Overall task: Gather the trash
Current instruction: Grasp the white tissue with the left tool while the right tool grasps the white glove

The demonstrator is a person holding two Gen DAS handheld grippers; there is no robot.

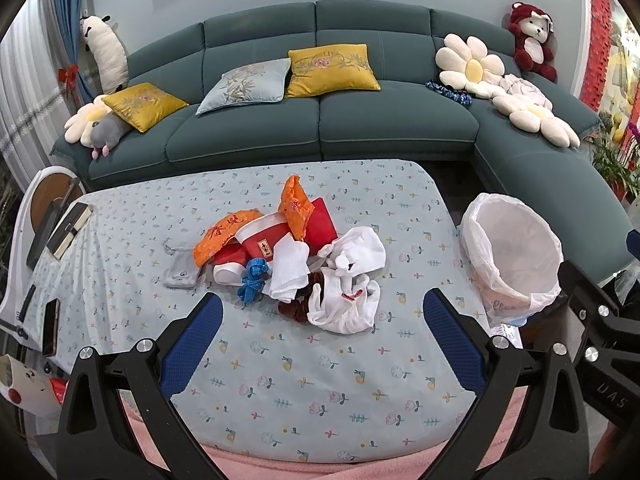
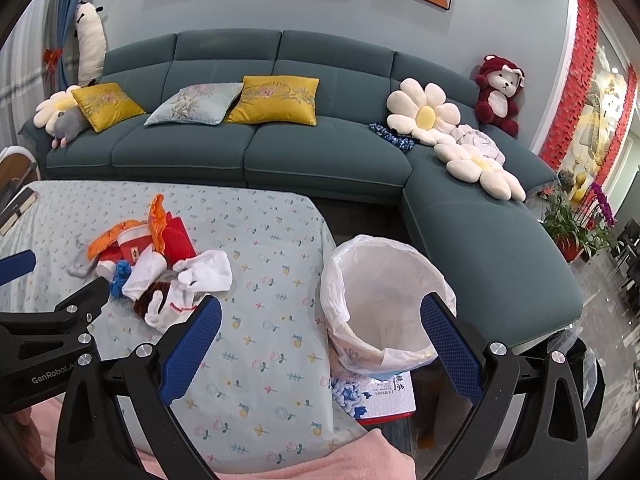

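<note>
A heap of trash (image 1: 296,256) lies mid-table: orange wrappers (image 1: 224,236), a red-and-white cup (image 1: 260,242), a red packet (image 1: 322,226), a blue ribbon (image 1: 252,278), white crumpled tissues (image 1: 344,280) and something brown (image 1: 294,310). My left gripper (image 1: 323,312) is open, just short of the heap, nothing between its blue pads. A bin lined with a white bag (image 1: 516,252) stands off the table's right edge. In the right wrist view my right gripper (image 2: 320,316) is open over the table edge and bin (image 2: 384,300); the heap (image 2: 160,268) lies to its left.
The floral tablecloth (image 1: 304,376) covers the table; a grey sock-like item (image 1: 182,270), a book (image 1: 70,228) and a phone (image 1: 51,326) lie at its left. A teal sofa (image 1: 320,128) with cushions is behind. A blue-and-white box (image 2: 376,396) sits under the bin. Pink fabric (image 2: 360,456) lies along the near edge.
</note>
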